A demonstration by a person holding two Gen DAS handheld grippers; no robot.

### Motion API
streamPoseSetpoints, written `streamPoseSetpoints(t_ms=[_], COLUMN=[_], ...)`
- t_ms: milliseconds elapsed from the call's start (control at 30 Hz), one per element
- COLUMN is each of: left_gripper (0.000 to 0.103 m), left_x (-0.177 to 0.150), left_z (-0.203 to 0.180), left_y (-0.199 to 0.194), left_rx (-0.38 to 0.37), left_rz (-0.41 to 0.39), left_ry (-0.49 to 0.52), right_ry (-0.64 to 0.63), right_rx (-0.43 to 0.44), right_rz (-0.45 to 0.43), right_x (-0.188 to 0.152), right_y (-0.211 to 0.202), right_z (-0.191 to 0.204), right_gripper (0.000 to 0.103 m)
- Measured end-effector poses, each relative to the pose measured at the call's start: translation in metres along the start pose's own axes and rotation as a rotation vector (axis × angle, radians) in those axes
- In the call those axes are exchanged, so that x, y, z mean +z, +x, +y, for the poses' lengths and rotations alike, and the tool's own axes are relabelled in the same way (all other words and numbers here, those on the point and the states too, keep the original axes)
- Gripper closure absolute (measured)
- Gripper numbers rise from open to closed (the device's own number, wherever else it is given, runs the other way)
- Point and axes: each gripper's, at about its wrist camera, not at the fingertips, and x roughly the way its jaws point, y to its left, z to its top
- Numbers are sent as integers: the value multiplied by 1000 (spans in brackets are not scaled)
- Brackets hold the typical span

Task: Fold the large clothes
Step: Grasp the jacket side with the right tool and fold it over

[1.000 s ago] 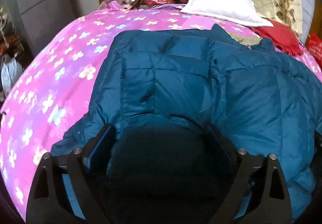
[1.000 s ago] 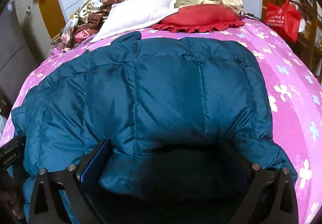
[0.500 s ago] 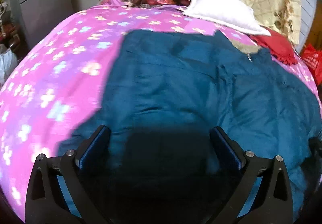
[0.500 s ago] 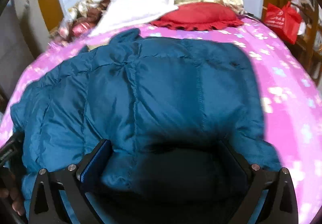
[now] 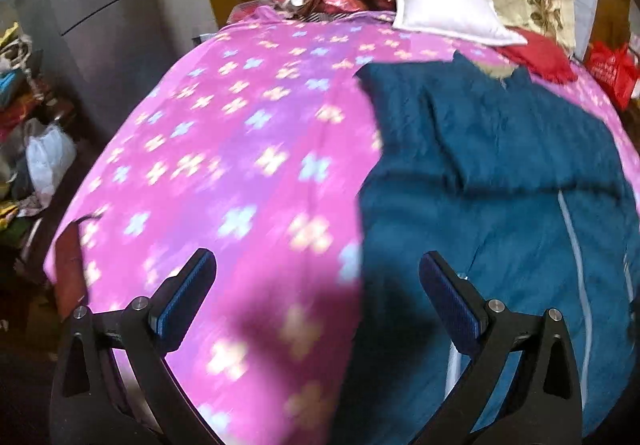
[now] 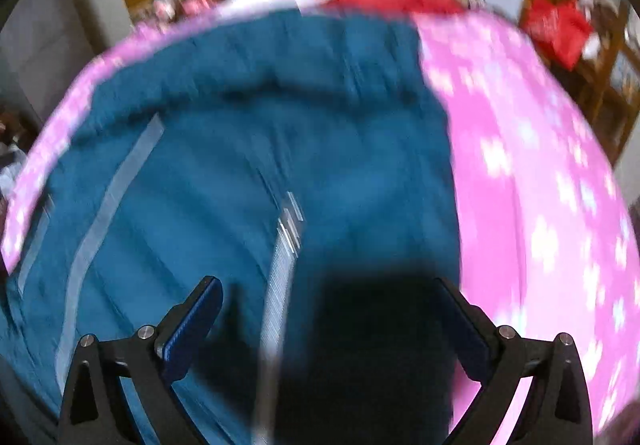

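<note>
Left wrist view shows the left tool [image 5: 316, 285] with its jaws spread wide and nothing between them, hovering over the pink flowered bedspread [image 5: 240, 165] just beside the left edge of the teal padded jacket [image 5: 500, 205]. The jacket lies on the bed, right of this tool, with pale seam strips showing on its near part, which suggests the lining is turned up there. A white pillow [image 5: 444, 17] and a red cushion [image 5: 536, 57] sit beyond its collar end, near but apart from it.

In the right wrist view, heavily blurred, the right tool [image 6: 328, 321] is also spread wide; a dark shadow fills the gap between its fingers, and I cannot tell whether any fabric is actually pinched, though the jaws look too far apart for a grip. The jacket [image 6: 260, 165] fills the space under it, with the bedspread [image 6: 540, 185] to its right.

The step in hand looks like setting up the next fold. To do it well, each tool should take a full bite of the puffy edge, both layers, at matching points, then lift and carry together so the slippery fill does not slide or bunch. The fold is best laid flat and pressed before letting go.
</note>
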Motion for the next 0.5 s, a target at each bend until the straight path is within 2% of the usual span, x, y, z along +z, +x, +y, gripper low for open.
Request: streamPoseSetpoints(t_ms=[100,200,267,367,433,500], left_gripper=[1,1,1,1,1,1], left_x=[-28,-50,-66,-84,-94,-102], left_z=[19,27,27,22,19,15], left_y=[-15,-20,-15,0,8,14], left_rx=[25,14,-9,-63,-86,-101], left_rz=[6,15,28,49,66,79], left_ry=[-9,-11,-5,-14,-18,-10], right_ry=[35,97,118,161,188,154], right_rx=[22,64,70,54,82,99], right_rz=[-83,-177,-183,-129,-92,-124], right_x=[-22,-47,-61,-91,-106,-116], right_y=[-29,-64,-69,-59,-49,-53], right_z=[-16,-37,-47,-63,-71,-70], right_gripper=[1,1,1,1,1,1])
